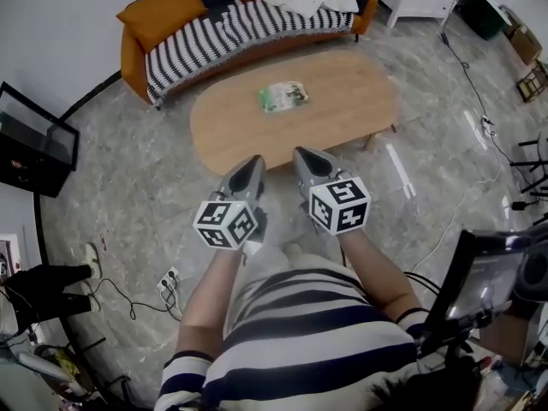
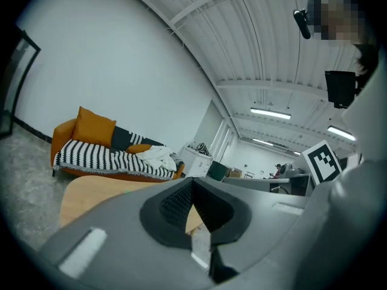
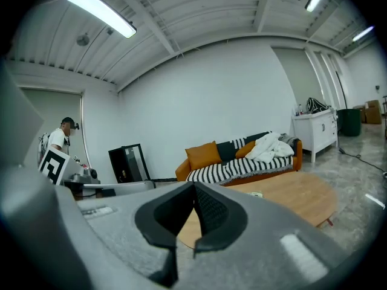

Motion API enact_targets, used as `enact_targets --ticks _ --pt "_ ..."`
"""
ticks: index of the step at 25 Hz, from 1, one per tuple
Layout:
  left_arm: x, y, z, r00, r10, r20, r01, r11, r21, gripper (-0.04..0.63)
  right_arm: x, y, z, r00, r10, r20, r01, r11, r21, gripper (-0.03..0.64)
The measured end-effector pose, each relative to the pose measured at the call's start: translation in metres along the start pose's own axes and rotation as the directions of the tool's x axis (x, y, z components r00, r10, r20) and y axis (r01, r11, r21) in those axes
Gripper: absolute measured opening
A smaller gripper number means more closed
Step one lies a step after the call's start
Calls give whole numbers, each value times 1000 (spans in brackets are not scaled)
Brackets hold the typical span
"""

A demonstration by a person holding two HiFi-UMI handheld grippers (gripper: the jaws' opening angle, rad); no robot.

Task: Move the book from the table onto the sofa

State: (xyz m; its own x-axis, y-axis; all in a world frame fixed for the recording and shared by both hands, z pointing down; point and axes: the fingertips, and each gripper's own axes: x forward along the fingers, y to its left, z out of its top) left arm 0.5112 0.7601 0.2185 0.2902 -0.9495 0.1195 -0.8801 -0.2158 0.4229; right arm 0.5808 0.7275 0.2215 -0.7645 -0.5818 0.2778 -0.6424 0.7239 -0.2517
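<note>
Both our left gripper (image 1: 254,161) and right gripper (image 1: 301,153) are closed, empty; the book (image 1: 283,97) lies well ahead of them, long axis crosswise; right seems nearer.

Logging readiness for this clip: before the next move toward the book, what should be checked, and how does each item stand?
1. Green-and-white book lies free on the oval wooden table: ok.
2. Left gripper empty: ok.
3. Right gripper empty: ok.
4. Jaws open for a grasp: not ok, both shut.
5. Grippers at the book: not ok, both apart from it, on the table's near side.
6. Orange sofa has bare room on its black-and-white striped throw: ok.
</note>
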Motion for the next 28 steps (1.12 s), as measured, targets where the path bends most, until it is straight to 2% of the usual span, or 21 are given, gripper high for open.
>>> enact_targets --ticks 10,14,28 --pt "48 40 17 1000 -11 -22 11 1000 -15 -3 53 -23 12 1000 -20 -18 21 1000 13 -5" --pt "74 55 27 999 -41 -29 41 999 -9 -3 78 -36 20 999 -34 -15 35 998 49 -5" --pt "148 125 47 992 -105 -72 105 994 -6 -3 172 -70 47 997 -71 25 70 997 40 -5"
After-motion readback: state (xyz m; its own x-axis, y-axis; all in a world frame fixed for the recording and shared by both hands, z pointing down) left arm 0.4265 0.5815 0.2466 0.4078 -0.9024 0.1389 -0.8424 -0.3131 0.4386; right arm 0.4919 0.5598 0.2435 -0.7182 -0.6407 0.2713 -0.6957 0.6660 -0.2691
